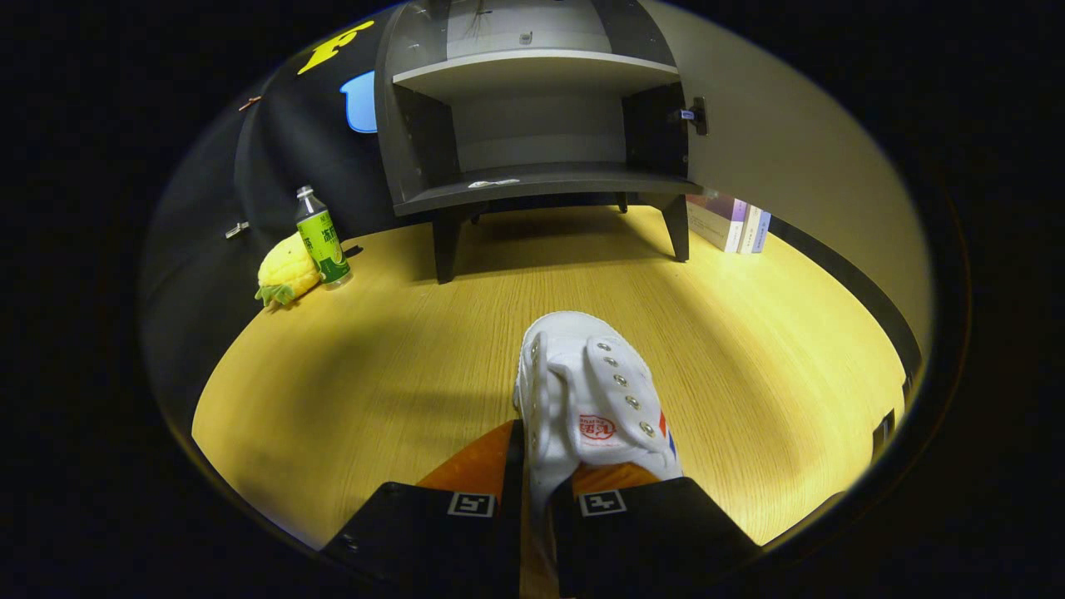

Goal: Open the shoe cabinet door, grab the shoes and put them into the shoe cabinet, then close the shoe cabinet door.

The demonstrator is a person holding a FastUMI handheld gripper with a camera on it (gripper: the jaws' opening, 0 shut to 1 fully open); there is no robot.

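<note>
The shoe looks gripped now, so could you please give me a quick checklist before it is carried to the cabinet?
1. Grip: gripper fingers closed on the white shoe's heel end: ok.
2. Shoe lifted off the table: cannot tell.
3. Cabinet door open, swung aside: ok.
4. Lower shelf has room: ok.
5. Path to the cabinet free; bottle, toy pineapple and books stand aside: ok.

One shoe (592, 399) lies on the counter (374, 383), pinched between the closed jaws of the one gripper (539, 499). There is one open cabinet (532, 125) with two shelves, one bottle (322, 238), one pineapple toy (287, 270) and three books (732, 223).
</note>
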